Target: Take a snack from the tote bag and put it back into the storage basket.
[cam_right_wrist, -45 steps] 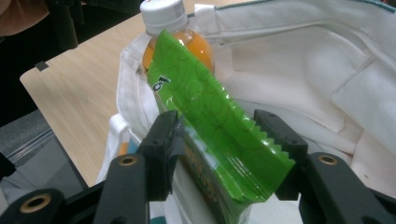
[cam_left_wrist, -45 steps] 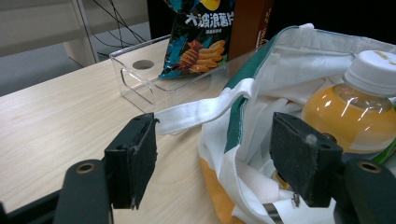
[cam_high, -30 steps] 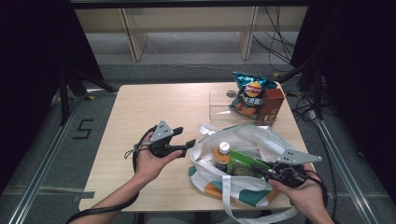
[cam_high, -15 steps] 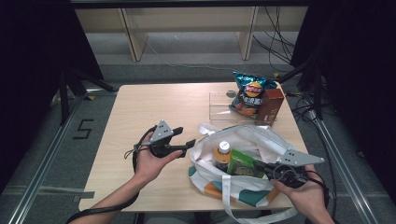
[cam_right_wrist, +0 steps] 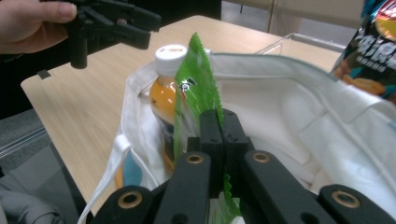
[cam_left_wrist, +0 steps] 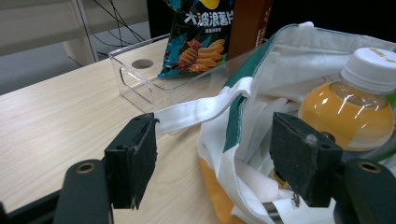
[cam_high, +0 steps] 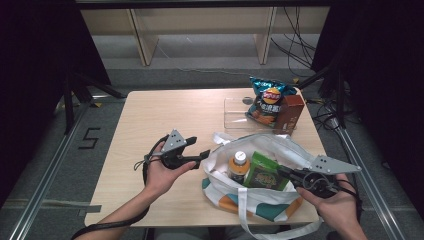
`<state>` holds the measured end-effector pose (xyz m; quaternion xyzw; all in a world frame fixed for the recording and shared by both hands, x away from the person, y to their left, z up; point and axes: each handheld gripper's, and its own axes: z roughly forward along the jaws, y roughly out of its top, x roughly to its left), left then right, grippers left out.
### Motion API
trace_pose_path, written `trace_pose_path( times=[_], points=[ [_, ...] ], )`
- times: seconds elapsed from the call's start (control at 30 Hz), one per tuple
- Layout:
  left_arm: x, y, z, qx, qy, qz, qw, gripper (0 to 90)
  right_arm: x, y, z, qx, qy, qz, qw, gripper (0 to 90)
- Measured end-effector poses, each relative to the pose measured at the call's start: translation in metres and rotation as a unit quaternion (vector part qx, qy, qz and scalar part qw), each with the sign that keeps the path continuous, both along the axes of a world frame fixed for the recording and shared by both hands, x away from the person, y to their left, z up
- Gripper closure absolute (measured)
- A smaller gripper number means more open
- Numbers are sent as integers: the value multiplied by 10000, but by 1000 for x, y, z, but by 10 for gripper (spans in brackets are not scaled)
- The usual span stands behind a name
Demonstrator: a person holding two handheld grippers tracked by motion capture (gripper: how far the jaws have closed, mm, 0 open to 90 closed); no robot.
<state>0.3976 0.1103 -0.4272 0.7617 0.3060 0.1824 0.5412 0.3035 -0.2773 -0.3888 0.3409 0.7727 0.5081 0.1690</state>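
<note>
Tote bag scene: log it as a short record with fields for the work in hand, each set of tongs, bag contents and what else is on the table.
work: green snack packet gripped at the white tote bag
right tongs: jaws just closed, shut on the green snack packet's edge
left tongs: open, jaws either side of the bag's rim and strap, not pressing
bag contents: orange drink bottle, upright, white cap; green snack packet beside it
elsewhere on table: clear tray, chip bag, brown box

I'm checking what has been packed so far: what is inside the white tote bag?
Inside the white tote bag stand an orange drink bottle and a green snack packet, which the right gripper pinches by its edge. Anything beneath them is covered by the bag's cloth.
</note>
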Motion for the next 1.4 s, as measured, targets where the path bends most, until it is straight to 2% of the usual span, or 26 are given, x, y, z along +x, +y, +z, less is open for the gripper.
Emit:
trace_pose_path(
  times=[0.03, 0.07, 0.1, 0.13, 0.2, 0.27, 0.3, 0.37, 0.43, 0.47, 0.53, 0.57, 0.6, 0.63, 0.67, 0.73, 0.77, 0.8, 0.83, 0.93, 1.03, 1.23, 1.27, 1.3, 1.37, 1.4],
  points=[
    [0, 0, 0, 1, -1, -2, 10000, 316, 2, -3, 2, -90, -201, 34, 9998, 900],
    [0, 0, 0, -1, -2, -4, 10000, 317, 3, -4, 3, -69, -268, 39, 9996, 900],
    [0, 0, 0, 1, -4, -6, 10000, 316, 3, -5, 6, -105, -259, -14, 9996, 900],
    [0, 0, 0, 2, -6, -8, 10000, 317, 1, -4, 7, 25, -143, -110, 9998, 900],
    [0, 0, 0, 6, -3, -7, 10000, 316, 4, -7, 10, 9, -355, -54, 9994, 900],
    [0, 0, 0, 5, -4, -6, 10000, 317, 4, -8, 12, 32, -317, -59, 9995, 900],
    [0, 0, 0, 4, -4, -7, 10000, 316, 5, -9, 13, -48, -387, -62, 9992, 900],
    [0, 0, 0, -1, -4, -5, 10000, 316, 5, -7, 15, 27, -311, -113, 9994, 900],
    [0, 0, 0, -4, 2, 1, 10000, 316, 8, -8, 17, -27, -336, 0, 9994, 900],
    [0, 0, 0, 1, 1, 0, 10000, 316, 8, -7, 18, -2, -403, -108, 9991, 900],
    [0, 0, 0, 9, 4, 3, 10000, 316, 9, -7, 21, -25, -457, -89, 9989, 900],
    [0, 0, 0, -4, 4, 3, 10000, 317, 8, -7, 22, -12, -332, -75, 9994, 900],
    [0, 0, 0, -5, 3, 4, 10000, 316, 9, -8, 24, -67, -341, -36, 9994, 900],
    [0, 0, 0, -8, 4, 5, 10000, 316, 11, -8, 25, -62, -466, -64, 9989, 900],
    [0, 0, 0, -14, -1, 9, 10000, 316, 11, -7, 27, -24, -391, -105, 9992, 900],
    [0, 0, 1, -13, -3, 8, 10000, 317, 13, -8, 30, -89, -507, -65, 9987, 900],
    [0, 0, 1, -23, -3, 8, 10000, 317, 13, -7, 31, -77, -455, -49, 9989, 900],
    [0, 0, 0, -40, -7, -4, 10000, 316, 15, -8, 32, -87, -577, -27, 9983, 900],
    [1, 0, 0, -59, -4, -17, 10000, 316, 15, -8, 35, -82, -516, -75, 9986, 900],
    [0, 1, 1, -26, -8, 15, 10000, 316, 18, -10, 41, -104, -623, -53, 9980, 900],
    [0, 1, 1, -7, -17, 6, 10000, 316, 18, -11, 46, -43, -583, -140, 9982, 900],
    [1, 1, 0, -49, -12, -15, 10000, 316, 24, -15, 57, -141, -824, -102, 9965, 900],
    [1, 1, 1, -30, -25, -12, 10000, 316, 22, -14, 58, -91, -683, -128, 9975, 900],
    [1, 1, 1, -42, -18, -3, 10000, 316, 23, -14, 60, -88, -709, -110, 9974, 900],
    [0, 1, 1, -12, -12, 15, 10000, 316, 27, -15, 63, -131, -930, -111, 9955, 900],
    [1, 1, 0, -45, -14, -12, 10000, 316, 26, -15, 65, -105, -775, -109, 9969, 900]
  ],
)
